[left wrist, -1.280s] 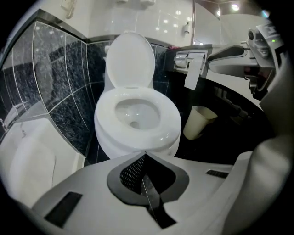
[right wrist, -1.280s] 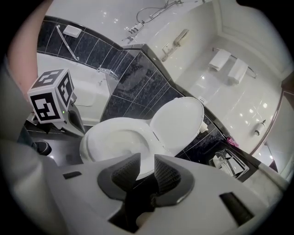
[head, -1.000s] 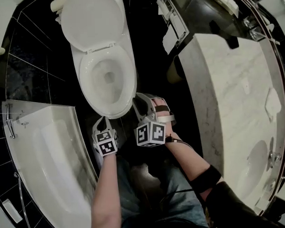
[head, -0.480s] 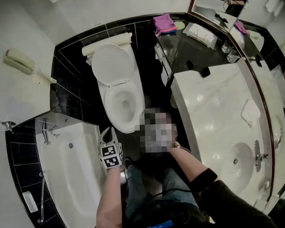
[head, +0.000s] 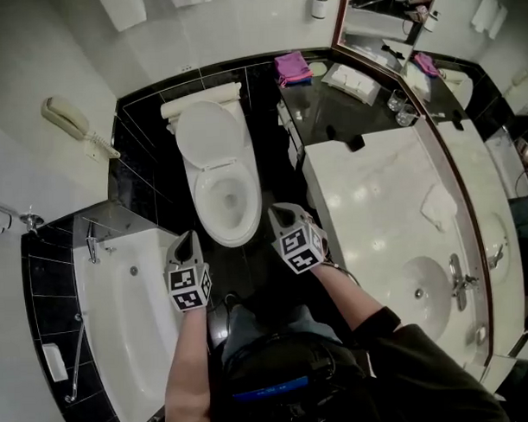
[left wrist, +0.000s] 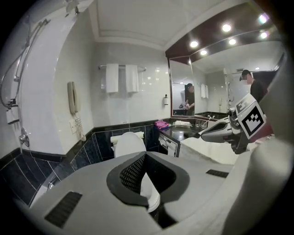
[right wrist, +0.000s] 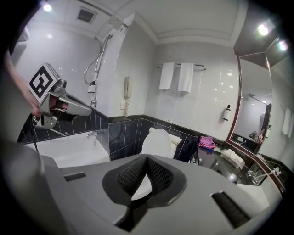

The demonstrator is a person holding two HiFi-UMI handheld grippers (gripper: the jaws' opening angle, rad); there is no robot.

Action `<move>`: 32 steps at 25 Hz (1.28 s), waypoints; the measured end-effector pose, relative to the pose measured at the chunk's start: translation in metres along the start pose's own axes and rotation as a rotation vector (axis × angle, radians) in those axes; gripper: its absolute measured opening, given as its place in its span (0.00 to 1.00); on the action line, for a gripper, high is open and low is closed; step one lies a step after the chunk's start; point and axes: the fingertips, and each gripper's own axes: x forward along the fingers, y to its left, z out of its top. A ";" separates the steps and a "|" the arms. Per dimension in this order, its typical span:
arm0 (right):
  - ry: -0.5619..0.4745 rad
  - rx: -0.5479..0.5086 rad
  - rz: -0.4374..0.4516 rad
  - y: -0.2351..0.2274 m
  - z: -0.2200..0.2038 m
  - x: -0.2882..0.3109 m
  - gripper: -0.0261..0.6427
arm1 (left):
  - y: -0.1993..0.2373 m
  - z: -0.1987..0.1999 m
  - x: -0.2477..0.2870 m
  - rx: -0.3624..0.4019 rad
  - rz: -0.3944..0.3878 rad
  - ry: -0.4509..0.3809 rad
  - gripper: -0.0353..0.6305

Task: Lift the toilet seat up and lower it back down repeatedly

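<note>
a person stands facing the toilet [head: 223, 239] in a black-tiled bathroom, with a handheld gripper in each hand. left of the toilet runs the white bathtub [head: 93, 255]. the left gripper [head: 187, 240] hangs off the bowl's front left corner, its jaws pressed together on nothing. on the toilet itself the lid [head: 207, 130] stands up against the tank. the toilet seat [head: 197, 202] appears to lie flat on the bowl, its long axis running from the hinge at the tank end to the free front edge nearest the person. the right gripper [head: 279, 214] hangs off the bowl's front right corner; its jaws have just been closing and now meet, with nothing between them. right of the toilet spreads the pale marble desk [head: 367, 202]. both gripper views look down on the toilet from well above, so neither gripper touches the seat. the seat lies ahead of and below both grippers, which point roughly along its long axis. in the head view the right one sits slightly nearer the front rim, so it seems the likelier to reach under that edge for the next lift. its jaws would need to part first.
</note>
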 end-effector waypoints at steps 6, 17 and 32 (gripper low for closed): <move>-0.014 0.040 0.013 0.009 0.004 -0.022 0.06 | 0.002 0.002 -0.029 -0.007 -0.001 -0.020 0.03; 0.023 0.024 0.032 0.022 -0.003 -0.017 0.06 | 0.003 0.002 -0.032 0.004 0.012 -0.040 0.03; 0.107 0.099 0.004 0.033 -0.032 0.034 0.07 | 0.005 -0.027 0.022 0.042 -0.095 0.020 0.03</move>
